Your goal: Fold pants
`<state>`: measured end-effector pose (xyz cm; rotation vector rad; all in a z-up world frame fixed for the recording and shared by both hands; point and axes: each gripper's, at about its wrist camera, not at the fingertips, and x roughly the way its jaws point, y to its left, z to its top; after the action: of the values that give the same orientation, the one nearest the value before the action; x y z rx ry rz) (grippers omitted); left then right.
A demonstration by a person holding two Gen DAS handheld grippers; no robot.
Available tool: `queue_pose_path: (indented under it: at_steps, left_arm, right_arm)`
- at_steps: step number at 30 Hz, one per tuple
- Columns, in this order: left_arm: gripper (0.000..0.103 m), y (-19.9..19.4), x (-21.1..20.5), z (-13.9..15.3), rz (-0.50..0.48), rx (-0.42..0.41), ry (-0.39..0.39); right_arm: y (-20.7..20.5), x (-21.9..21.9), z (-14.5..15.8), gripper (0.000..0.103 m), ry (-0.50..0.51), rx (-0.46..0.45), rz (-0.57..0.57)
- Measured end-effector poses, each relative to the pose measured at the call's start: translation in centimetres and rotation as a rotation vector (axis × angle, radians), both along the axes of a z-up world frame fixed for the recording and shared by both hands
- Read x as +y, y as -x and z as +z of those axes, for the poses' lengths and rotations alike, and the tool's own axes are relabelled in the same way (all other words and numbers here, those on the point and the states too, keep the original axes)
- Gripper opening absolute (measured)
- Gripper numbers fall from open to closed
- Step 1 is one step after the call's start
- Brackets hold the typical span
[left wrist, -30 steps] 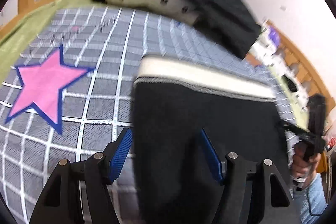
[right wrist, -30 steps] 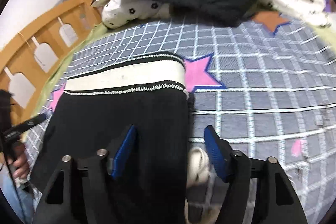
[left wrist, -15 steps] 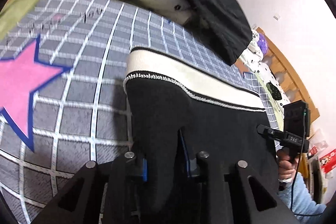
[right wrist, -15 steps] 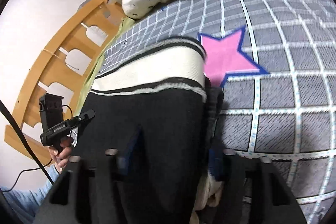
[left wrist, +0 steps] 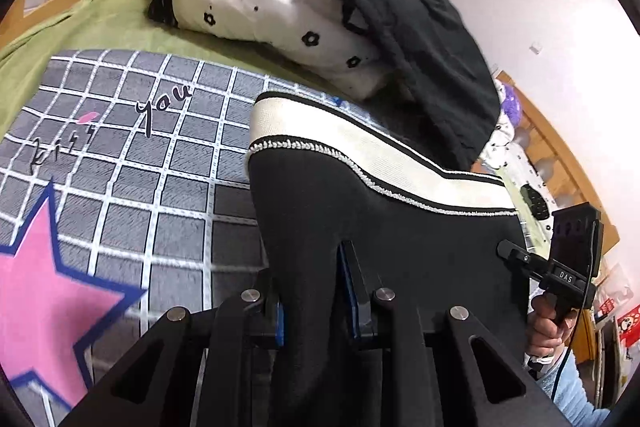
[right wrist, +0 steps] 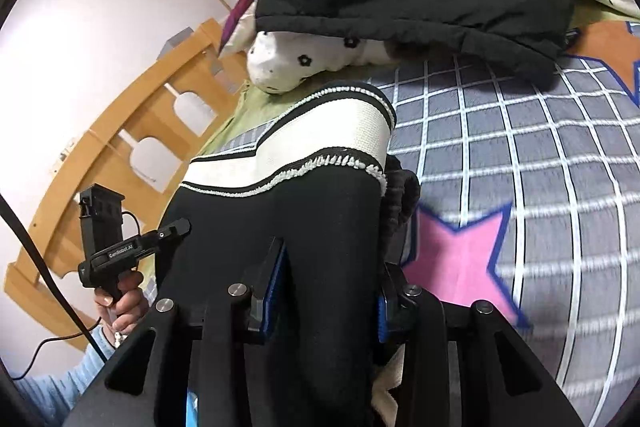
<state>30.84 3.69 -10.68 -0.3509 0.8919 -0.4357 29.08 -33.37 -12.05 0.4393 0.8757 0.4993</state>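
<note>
Black pants with white waistband on bed, near edge gathered, raised. Left hand-held gripper clamped on cloth; right hand-held gripper, jaws just narrowed, pinching cloth. Judged: fold begun, not laid over.

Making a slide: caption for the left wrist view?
Left gripper pinching black pants above a star-print blanket.

Black pants with a cream waistband edged in black. Left of the claw, a grey blanket gridded white bears a blue-rimmed pink star.
</note>
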Motion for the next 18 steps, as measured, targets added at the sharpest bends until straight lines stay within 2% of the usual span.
queue_pose_path:
  at_steps: [2, 4, 7, 10, 12, 14, 15, 18]
  left_arm:
    - [0.022, -0.7, -0.2, -1.4, -0.004, 0.029, -0.015]
    - [0.033, -0.6, -0.3, -2.2, -0.006, 0.040, -0.042]
    - [0.043, 0.5, 0.0, -1.9, 0.013, 0.040, -0.091]
    - [0.043, 3.3, 0.5, -0.8, 0.026, 0.009, -0.120]
    - [0.043, 6.0, 0.3, 0.1, 0.027, -0.047, -0.170]
    - [0.043, 8.6, 0.2, 0.6, 0.013, -0.097, -0.228]
    - [0.043, 10.5, 0.0, 0.6, 0.002, -0.117, -0.254]
    - [0.046, 14.0, -0.2, -1.5, -0.015, -0.074, -0.316]
  right_arm:
    - [-1.3, 0.1, -1.1, 0.037, 0.040, 0.012, -0.009]
    - [-1.9, 0.3, -2.6, 0.043, 0.095, 0.047, -0.029]
    - [-1.1, 0.8, -2.3, 0.058, 0.179, 0.034, -0.063]
    - [1.5, 2.2, 0.2, 0.052, 0.348, -0.028, -0.101]
    - [4.5, 3.6, 2.3, 0.050, 0.457, -0.129, -0.111]
    - [7.2, 4.3, 3.1, 0.049, 0.469, -0.185, -0.096]
    - [8.3, 4.5, 3.0, 0.045, 0.464, -0.193, -0.083]
    - [10.8, 5.1, 0.9, 0.036, 0.486, -0.156, -0.041]
